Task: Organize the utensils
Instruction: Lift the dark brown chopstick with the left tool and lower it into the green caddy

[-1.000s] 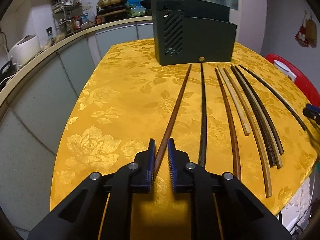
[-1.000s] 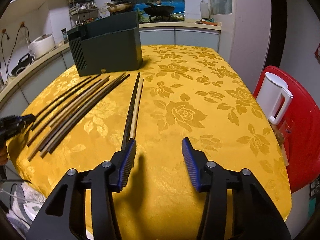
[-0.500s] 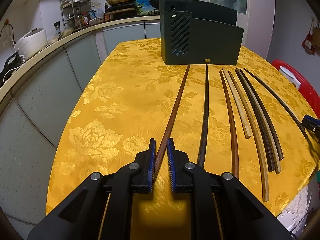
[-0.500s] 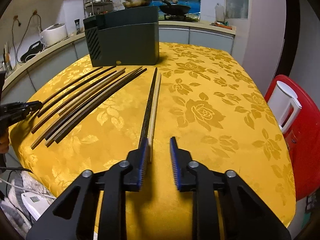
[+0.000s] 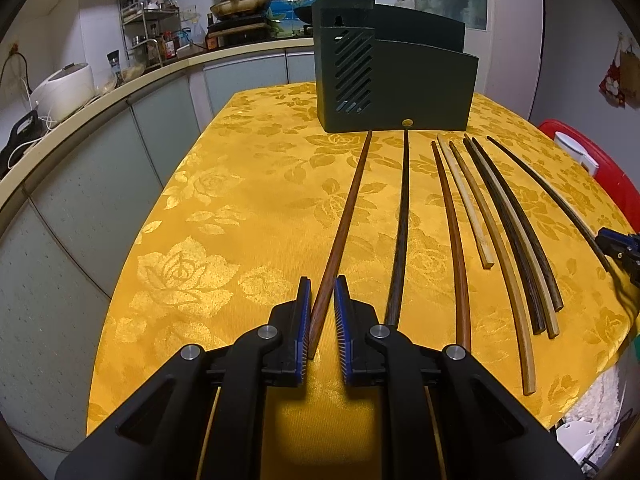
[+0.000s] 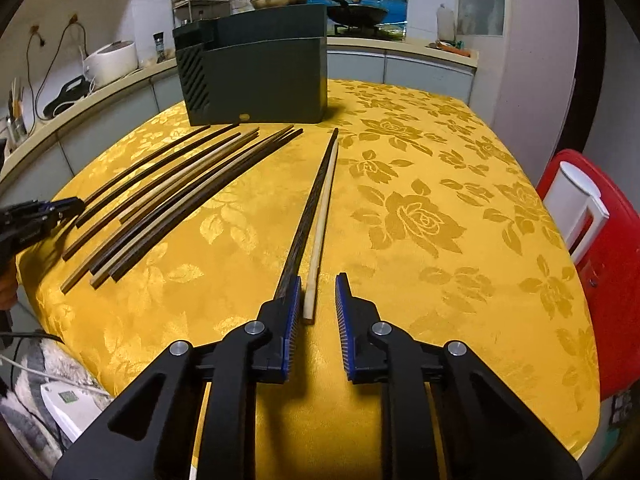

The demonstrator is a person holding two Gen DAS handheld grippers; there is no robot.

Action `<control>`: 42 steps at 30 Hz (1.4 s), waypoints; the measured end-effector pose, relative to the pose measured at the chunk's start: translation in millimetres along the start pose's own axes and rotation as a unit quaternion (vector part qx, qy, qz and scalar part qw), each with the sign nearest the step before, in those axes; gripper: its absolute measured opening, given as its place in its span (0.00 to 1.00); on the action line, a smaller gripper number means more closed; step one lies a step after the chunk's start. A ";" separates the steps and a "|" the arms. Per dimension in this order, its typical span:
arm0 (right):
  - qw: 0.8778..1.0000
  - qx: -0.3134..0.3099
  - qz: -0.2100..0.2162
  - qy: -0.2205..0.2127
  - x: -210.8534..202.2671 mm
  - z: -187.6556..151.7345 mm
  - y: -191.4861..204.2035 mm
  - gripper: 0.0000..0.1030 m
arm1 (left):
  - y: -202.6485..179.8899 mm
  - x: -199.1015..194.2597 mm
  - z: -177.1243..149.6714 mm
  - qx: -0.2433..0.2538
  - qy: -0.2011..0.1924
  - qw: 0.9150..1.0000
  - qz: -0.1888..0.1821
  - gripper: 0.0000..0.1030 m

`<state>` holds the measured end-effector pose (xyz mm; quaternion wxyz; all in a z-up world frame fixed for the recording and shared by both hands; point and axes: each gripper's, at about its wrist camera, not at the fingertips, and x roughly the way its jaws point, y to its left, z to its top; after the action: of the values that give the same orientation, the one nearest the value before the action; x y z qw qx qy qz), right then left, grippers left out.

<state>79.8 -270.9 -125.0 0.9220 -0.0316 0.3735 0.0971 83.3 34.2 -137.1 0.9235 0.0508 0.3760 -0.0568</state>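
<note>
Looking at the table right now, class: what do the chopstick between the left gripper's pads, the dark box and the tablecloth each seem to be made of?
Reddish chopstick: probably wood, smooth brown finish with faint grain.
Dark box: likely moulded plastic, matt dark green, with slanted vent slots cut into one side.
Tablecloth: woven fabric, golden and shiny, with a rose pattern that catches the light.

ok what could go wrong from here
Right gripper jaws have just been closing with the pale chopstick between them; the dark chopstick lies against one finger and may get nudged or caught too. Left gripper pinches the brown chopstick at its very end, so it could swing or slip when lifted.
</note>
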 end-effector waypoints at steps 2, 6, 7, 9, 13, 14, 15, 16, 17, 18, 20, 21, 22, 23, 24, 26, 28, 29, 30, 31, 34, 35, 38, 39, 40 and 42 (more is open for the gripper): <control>1.000 0.000 -0.003 -0.004 0.2 -1.2 1.1 0.16 | 0.4 -0.2 -0.3 -0.003 -0.002 1.000 -0.001 0.11; 1.000 0.003 0.000 -0.006 0.4 -1.6 2.6 0.09 | 0.4 -1.4 -2.1 -0.001 -0.006 1.000 -0.002 0.10; 1.000 0.001 0.000 -0.006 0.2 -1.6 3.6 0.07 | -0.2 -1.4 -2.0 0.000 -0.006 1.000 -0.001 0.08; 1.000 -0.002 0.000 -0.004 0.5 -0.8 4.5 0.07 | -1.9 -0.9 -0.7 0.008 -0.004 1.000 0.000 0.08; 1.000 0.015 0.002 0.003 0.8 1.2 -0.2 0.06 | 0.0 -1.3 3.5 0.009 0.005 1.000 -0.008 0.07; 1.000 0.018 0.000 0.003 -0.3 2.1 -1.8 0.06 | 0.7 -2.6 4.4 0.008 0.004 1.000 -0.008 0.07; 1.000 0.019 -0.002 0.001 -2.5 3.5 -3.3 0.06 | 1.7 -5.1 6.3 0.008 0.002 1.000 -0.008 0.07; 1.000 0.020 -0.003 -0.002 -5.1 4.7 -5.0 0.06 | 2.8 -9.8 9.7 0.009 -0.004 1.000 -0.008 0.07; 1.000 0.022 -0.004 -0.006 -8.3 7.0 -6.5 0.06 | 3.2 -12.5 11.6 0.010 -0.008 1.000 -0.007 0.07; 1.000 0.023 -0.005 -0.009 -10.9 9.1 -8.4 0.06 | 4.0 -17.5 15.1 0.012 -0.014 1.000 -0.007 0.07; 0.999 0.025 -0.008 -0.022 -19.7 16.2 -11.5 0.06 | 5.2 -28.0 22.6 0.014 -0.027 1.000 -0.007 0.07; 0.999 0.025 -0.010 -0.029 -24.6 20.1 -13.0 0.06 | 6.0 -34.2 26.9 0.015 -0.036 0.999 -0.006 0.07; 0.999 0.024 -0.012 -0.035 -28.6 24.0 -14.0 0.06 | 7.1 -40.6 31.8 0.017 -0.045 0.999 -0.005 0.07; 0.999 0.023 -0.013 -0.043 -33.0 28.8 -15.3 0.06 | 8.2 -46.5 36.1 0.018 -0.055 0.998 -0.002 0.07; 0.998 0.022 -0.014 -0.050 -37.7 33.4 -15.9 0.06 | 9.2 -52.3 41.3 0.019 -0.064 0.998 0.000 0.07; 0.997 0.017 -0.011 -0.068 -48.5 46.2 -17.9 0.06 | 10.8 -61.4 50.5 0.022 -0.077 0.997 0.002 0.06; 0.997 0.014 -0.010 -0.081 -55.6 57.1 -19.1 0.06 | 12.8 -72.6 63.8 0.022 -0.094 0.995 0.001 0.06; 0.996 0.013 -0.007 -0.089 -59.7 63.7 -19.7 0.06 | 13.6 -78.1 70.6 0.020 -0.104 0.994 0.000 0.06; 0.995 0.012 -0.005 -0.095 -62.1 68.5 -20.2 0.06 | 14.1 -82.4 75.6 0.019 -0.112 0.994 -0.002 0.06; 0.995 0.011 -0.002 -0.104 -65.8 75.5 -20.5 0.06 | 15.1 -87.0 80.4 0.018 -0.121 0.993 -0.004 0.06; 0.992 0.011 0.010 -0.125 -72.7 94.3 -21.2 0.06 | 15.7 -96.9 99.8 0.013 -0.145 0.989 -0.013 0.06; 0.991 0.012 0.015 -0.131 -74.0 100.2 -21.7 0.06 | 15.6 -98.6 107.5 0.011 -0.151 0.988 -0.014 0.06; 0.989 0.015 0.026 -0.141 -73.8 116.6 -22.9 0.06 | 12.7 -101.6 123.1 0.012 -0.163 0.986 -0.017 0.06; 0.989 0.014 0.027 -0.143 -73.7 119.7 -21.6 0.06 | 12.1 -102.4 126.5 0.013 -0.166 0.986 -0.018 0.06; 0.989 0.013 0.030 -0.143 -72.3 124.9 -21.4 0.06 | 11.5 -103.5 131.4 0.013 -0.168 0.985 -0.021 0.06; 0.989 0.012 0.034 -0.141 -70.2 131.0 -19.8 0.06 | 9.5 -104.3 142.5 0.011 -0.172 0.984 -0.032 0.06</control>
<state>123.9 -284.1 17.6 0.9620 0.0064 0.2416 0.1274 108.6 31.1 37.9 0.9715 0.0388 0.2122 -0.0984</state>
